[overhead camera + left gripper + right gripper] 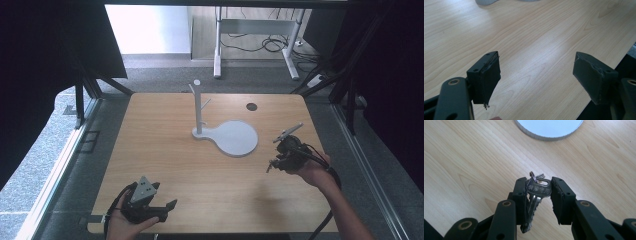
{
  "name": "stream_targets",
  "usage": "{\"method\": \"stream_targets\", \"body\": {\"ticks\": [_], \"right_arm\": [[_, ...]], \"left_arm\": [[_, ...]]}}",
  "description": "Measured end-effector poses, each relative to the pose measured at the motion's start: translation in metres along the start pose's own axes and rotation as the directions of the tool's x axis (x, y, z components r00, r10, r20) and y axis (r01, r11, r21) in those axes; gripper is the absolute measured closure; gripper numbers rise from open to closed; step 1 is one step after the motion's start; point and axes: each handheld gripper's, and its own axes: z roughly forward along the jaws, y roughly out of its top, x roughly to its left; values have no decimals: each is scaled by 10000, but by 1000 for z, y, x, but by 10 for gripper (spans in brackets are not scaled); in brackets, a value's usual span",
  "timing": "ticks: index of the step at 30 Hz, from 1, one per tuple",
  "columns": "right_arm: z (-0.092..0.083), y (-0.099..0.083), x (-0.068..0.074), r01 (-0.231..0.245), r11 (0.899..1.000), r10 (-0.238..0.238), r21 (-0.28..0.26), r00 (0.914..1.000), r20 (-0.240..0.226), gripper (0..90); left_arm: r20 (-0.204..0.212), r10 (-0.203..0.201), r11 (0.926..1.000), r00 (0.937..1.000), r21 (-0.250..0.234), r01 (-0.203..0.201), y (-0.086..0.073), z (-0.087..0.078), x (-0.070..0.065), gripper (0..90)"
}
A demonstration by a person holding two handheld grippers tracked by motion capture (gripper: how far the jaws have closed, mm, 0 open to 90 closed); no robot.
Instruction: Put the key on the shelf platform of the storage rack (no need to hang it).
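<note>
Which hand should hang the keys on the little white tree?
Probably the right: the right gripper already pinches the keys close to the white stand. The left gripper is open, empty, at the table's near edge.

Black tongs (539, 195) (brass-ringed rivets)

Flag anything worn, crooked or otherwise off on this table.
The left gripper's pads look frayed, edges peeling with a loose shred hanging. The key sits skewed between the right gripper's jaws, blade slanting down. The white stand looks fine.
</note>
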Motion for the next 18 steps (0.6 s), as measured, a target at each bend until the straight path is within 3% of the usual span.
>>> {"method": "stream_targets", "body": {"ticks": [18], "right_arm": [[9, 33, -5, 88, 9998, -91, -160, 9998, -170, 669]], "left_arm": [[-61, -127, 9999, 9999, -76, 127, -2, -3, 5, 223]]}}
